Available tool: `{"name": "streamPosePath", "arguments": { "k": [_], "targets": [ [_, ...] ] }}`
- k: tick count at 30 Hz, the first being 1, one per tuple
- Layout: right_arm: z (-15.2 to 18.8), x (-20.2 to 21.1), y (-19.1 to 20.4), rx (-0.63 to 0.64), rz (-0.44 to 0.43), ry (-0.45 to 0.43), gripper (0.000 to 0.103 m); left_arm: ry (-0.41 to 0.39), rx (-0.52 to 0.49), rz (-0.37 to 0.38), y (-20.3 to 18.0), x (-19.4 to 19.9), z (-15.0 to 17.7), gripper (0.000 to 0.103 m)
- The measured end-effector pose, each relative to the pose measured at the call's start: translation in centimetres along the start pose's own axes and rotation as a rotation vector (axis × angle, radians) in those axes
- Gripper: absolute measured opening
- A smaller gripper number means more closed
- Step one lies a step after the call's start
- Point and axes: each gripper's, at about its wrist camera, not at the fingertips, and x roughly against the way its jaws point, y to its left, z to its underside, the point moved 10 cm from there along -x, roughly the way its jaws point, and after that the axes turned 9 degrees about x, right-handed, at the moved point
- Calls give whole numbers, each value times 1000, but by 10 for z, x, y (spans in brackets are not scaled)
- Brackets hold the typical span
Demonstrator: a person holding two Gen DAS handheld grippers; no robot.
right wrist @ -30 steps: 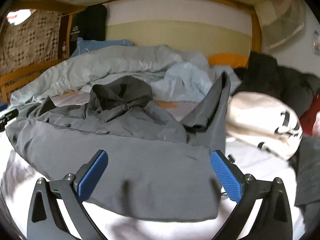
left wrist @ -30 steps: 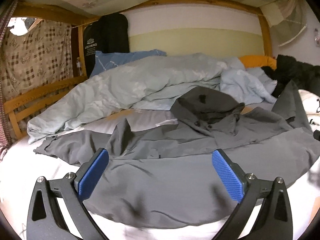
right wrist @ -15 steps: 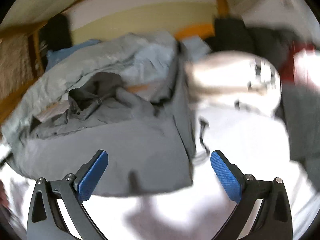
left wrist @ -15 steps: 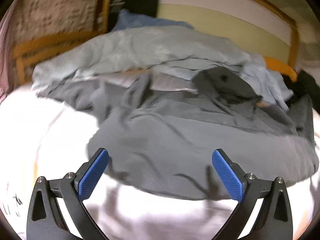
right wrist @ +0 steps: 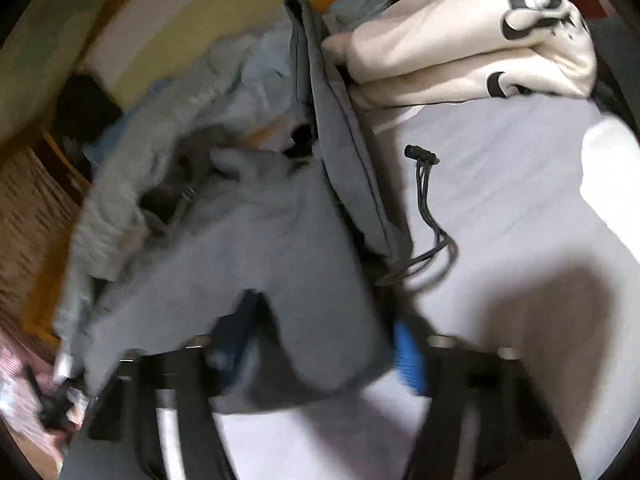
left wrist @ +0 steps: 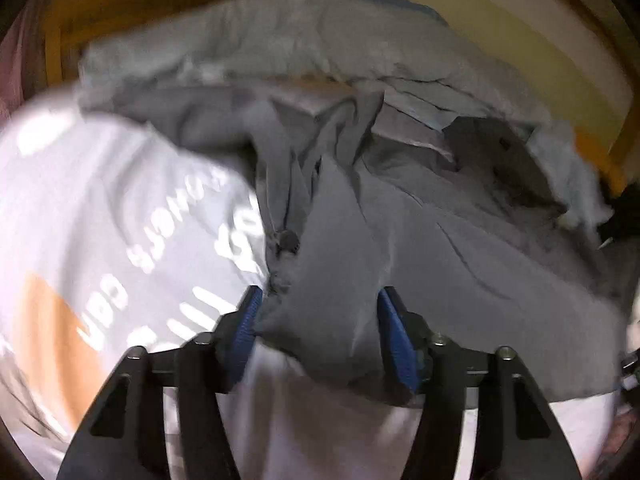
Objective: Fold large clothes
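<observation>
A large grey jacket (left wrist: 460, 248) lies spread and rumpled on the bed. In the left wrist view its near left corner, below a dark snap button (left wrist: 288, 240), sits between the blue pads of my left gripper (left wrist: 320, 324), whose jaws are closing on it. The right wrist view is blurred; the jacket (right wrist: 288, 240) shows its near right corner between the fingers of my right gripper (right wrist: 320, 348), whose jaws are also closing. Grey cloth drapes over that gripper's left finger. A black drawcord with a toggle (right wrist: 420, 156) trails from the hem onto the sheet.
A pale blue-grey duvet (left wrist: 280, 40) is heaped behind the jacket. A folded cream sweatshirt with black lettering (right wrist: 460, 40) lies at the back right. The white sheet (left wrist: 120, 220) bears printed letters and an orange patch. A wooden bed rail (left wrist: 52, 48) runs along the left.
Both grippers dropped toward the bed and rolled, reaching the jacket's near hem. Their jaws, wide before, have narrowed around the two near corners of the grey cloth.
</observation>
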Motion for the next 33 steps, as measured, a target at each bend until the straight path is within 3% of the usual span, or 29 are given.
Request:
{"name": "streamPosePath", "arguments": {
  "k": [1,2,3,4,7,9,14,15,18,20,22,24,25,27,30,33],
  "targets": [
    [0,2,2,-6,-11,-5,37,-30,-47,-34,-4,5,-1,38],
    [0,6,5,-18,-26,-5,32,-56,-75,-60,-6,12,0,34],
    [-1,12,7,-18,-26,-12,27,-78,-79,-71,-6,20,-2,16],
    [-3,21,10,-4,-19,-31,24,-98,-64,-47,-7,33,-4,13],
    [-3,54,32,201,91,-91,21,-131,-18,13,-1,72,-11,10],
    [8,71,46,312,152,-106,20,-142,-22,9,6,86,-9,9],
    [27,116,42,258,137,-148,20,-69,-60,-20,28,86,24,9],
    [31,117,41,275,150,-137,20,-68,-84,-39,29,82,28,12],
    [43,94,28,270,210,-56,25,-106,-138,-124,28,70,28,38],
    [52,86,16,275,254,-16,33,-174,-191,-202,25,79,23,51],
    [48,89,13,263,273,-37,44,-266,-253,-219,13,99,16,70],
    [33,106,10,256,314,-111,54,-315,-281,-172,-5,114,13,72],
    [24,113,8,262,341,-145,63,-317,-290,-130,-17,117,12,72],
    [7,124,6,276,354,-186,70,-302,-323,-48,-41,118,15,72],
    [-13,126,11,300,283,-173,70,-282,-386,10,-78,109,17,72],
    [-38,117,20,282,165,-139,70,-248,-378,91,-112,99,12,72]
  ]
}}
